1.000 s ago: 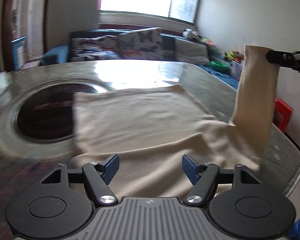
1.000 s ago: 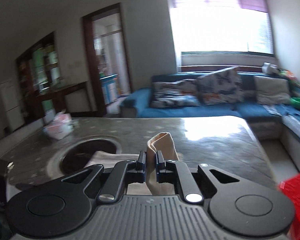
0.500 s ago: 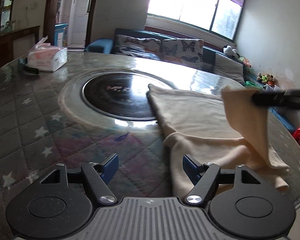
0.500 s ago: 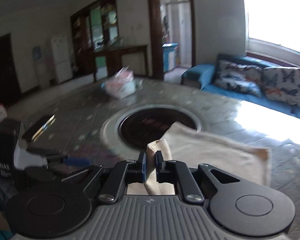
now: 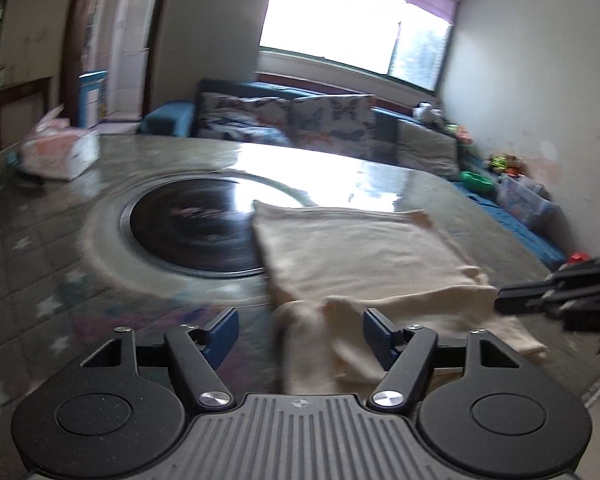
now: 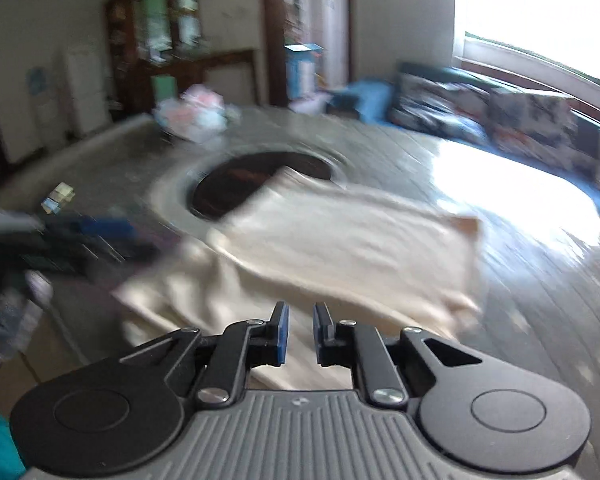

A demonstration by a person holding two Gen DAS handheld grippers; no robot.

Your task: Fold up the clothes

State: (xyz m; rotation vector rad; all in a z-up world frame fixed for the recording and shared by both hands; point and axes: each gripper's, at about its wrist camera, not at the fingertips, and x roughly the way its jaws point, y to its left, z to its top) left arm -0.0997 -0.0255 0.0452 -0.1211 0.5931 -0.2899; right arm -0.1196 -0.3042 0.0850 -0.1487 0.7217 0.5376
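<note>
A beige garment [image 5: 360,256] lies on the grey star-patterned table [image 5: 40,248], its near edge folded over in rumpled layers. My left gripper [image 5: 298,336] is open, hovering over the garment's near left corner with nothing between its blue pads. In the right wrist view the same beige garment [image 6: 340,240] spreads ahead, blurred by motion. My right gripper [image 6: 300,334] has its jaws slightly apart, empty, just above the cloth's near edge. The right gripper [image 5: 560,300] also shows at the right edge of the left wrist view.
A round black cooktop [image 5: 192,228] is set in the table, partly under the garment. A tissue pack [image 5: 60,152] sits at the far left. A blue sofa [image 5: 300,120] with cushions stands behind, and the table's right edge drops off near a red stool [image 5: 578,257].
My right gripper opened and let go of the beige sleeve, which now lies folded onto the garment. Both grippers swung; the left one now sits over the near folded edge.
</note>
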